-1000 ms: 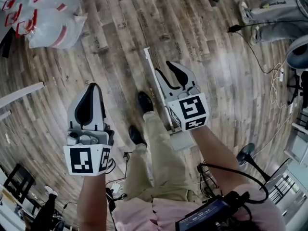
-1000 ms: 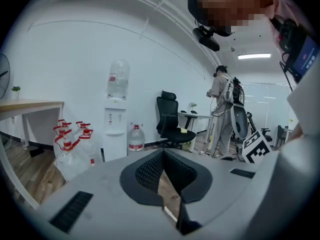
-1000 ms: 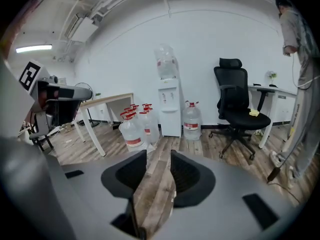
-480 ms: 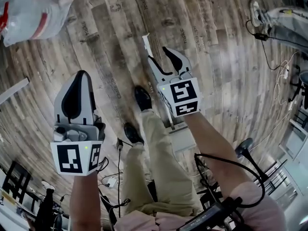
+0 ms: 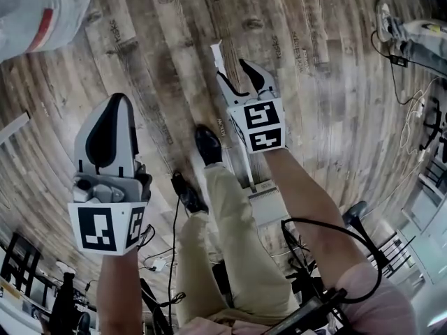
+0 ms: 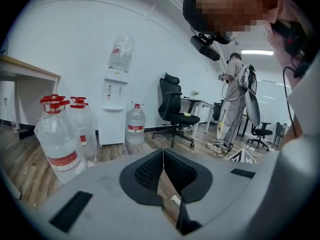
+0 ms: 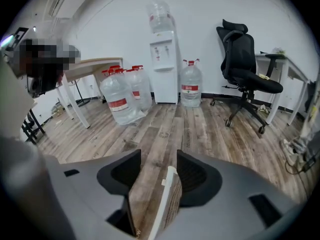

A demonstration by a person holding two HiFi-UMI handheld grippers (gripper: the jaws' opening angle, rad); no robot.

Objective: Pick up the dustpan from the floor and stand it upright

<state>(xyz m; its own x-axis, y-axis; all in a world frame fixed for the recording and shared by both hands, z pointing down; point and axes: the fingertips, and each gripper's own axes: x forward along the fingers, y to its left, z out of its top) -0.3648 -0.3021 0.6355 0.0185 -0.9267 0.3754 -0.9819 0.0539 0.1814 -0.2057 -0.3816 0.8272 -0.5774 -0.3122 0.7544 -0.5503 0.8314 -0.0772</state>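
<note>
Dustpan (image 5: 268,206) lies flat on the wood plank floor (image 5: 328,82), its long white handle (image 5: 217,53) running away from the pan. Right gripper (image 5: 242,82) sits over the handle's far part with jaws apart, the handle tip poking out beyond them. Left gripper (image 5: 116,107) is well left of the dustpan, jaws look together. Black shoe (image 5: 207,144) just left of the handle, beige trouser leg (image 5: 234,222) beside the pan. White bag (image 5: 35,9) far up-left of the dustpan. Black cable (image 5: 335,220) loops just right of the pan.

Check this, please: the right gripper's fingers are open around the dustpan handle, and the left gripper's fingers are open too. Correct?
No. The left gripper view shows the left gripper closed, its fingers together. The right gripper is open around the dustpan handle, as stated.
</note>
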